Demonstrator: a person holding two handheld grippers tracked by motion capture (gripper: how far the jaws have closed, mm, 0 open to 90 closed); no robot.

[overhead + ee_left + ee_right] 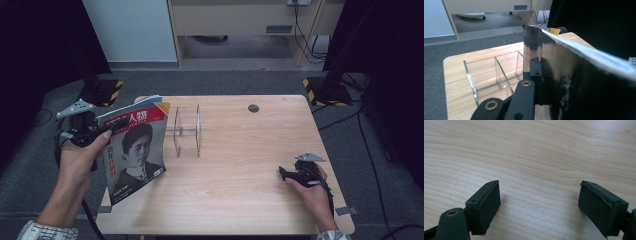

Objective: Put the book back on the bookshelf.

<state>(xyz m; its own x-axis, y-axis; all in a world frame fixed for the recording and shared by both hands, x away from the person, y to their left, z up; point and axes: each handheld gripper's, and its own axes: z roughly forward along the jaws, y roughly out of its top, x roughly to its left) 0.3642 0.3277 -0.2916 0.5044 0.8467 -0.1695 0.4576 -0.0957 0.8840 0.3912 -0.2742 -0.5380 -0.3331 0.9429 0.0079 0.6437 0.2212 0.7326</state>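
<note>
Magazine (136, 152) pinched upright in left gripper (102, 132) over table's (240, 150) left edge, beside clear acrylic rack (186, 131), right gripper (286, 175) spread idle on wood; floppy pages likely to sag and snag a divider if lowered crooked.

The magazine (134, 150) is held upright over the table's (240, 165) near-left edge by the left gripper (105, 131). The clear rack (186, 131) is placed just right of it, farther back. The right gripper (286, 174) is rested at the near right.
</note>
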